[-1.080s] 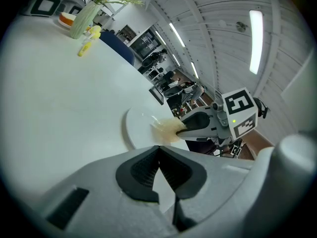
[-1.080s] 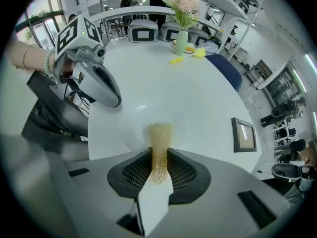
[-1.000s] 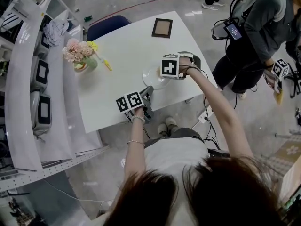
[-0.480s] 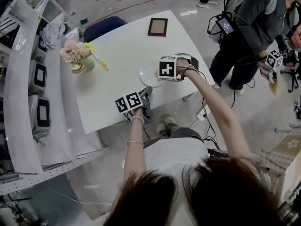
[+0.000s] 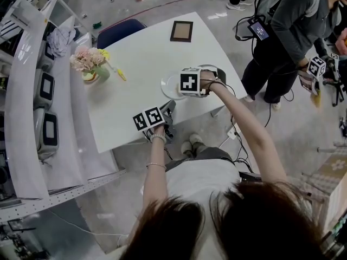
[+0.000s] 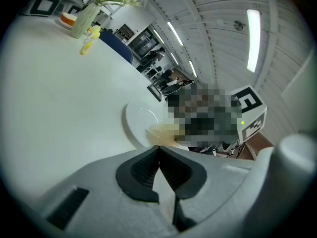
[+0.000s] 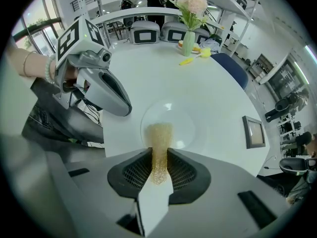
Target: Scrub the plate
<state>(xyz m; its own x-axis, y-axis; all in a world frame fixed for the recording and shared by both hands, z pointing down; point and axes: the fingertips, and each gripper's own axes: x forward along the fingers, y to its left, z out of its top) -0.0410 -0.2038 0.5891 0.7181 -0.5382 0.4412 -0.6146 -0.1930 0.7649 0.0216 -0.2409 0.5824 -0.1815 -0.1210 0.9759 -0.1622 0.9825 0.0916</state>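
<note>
Jaws of the right gripper (image 7: 158, 155) clamp a tan scrubber (image 7: 161, 133) touching the clear round plate (image 7: 185, 125) mid-frame; left gripper (image 6: 158, 151) jaws together, empty.

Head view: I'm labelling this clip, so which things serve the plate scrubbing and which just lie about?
In use: plate; yellow scrub pad; right gripper, shut on the pad.
Lying about: picture frame; vase of flowers; left gripper, shut, idle.

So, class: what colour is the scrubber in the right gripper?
The scrubber is pale golden tan; it shows best in the right gripper view.
</note>
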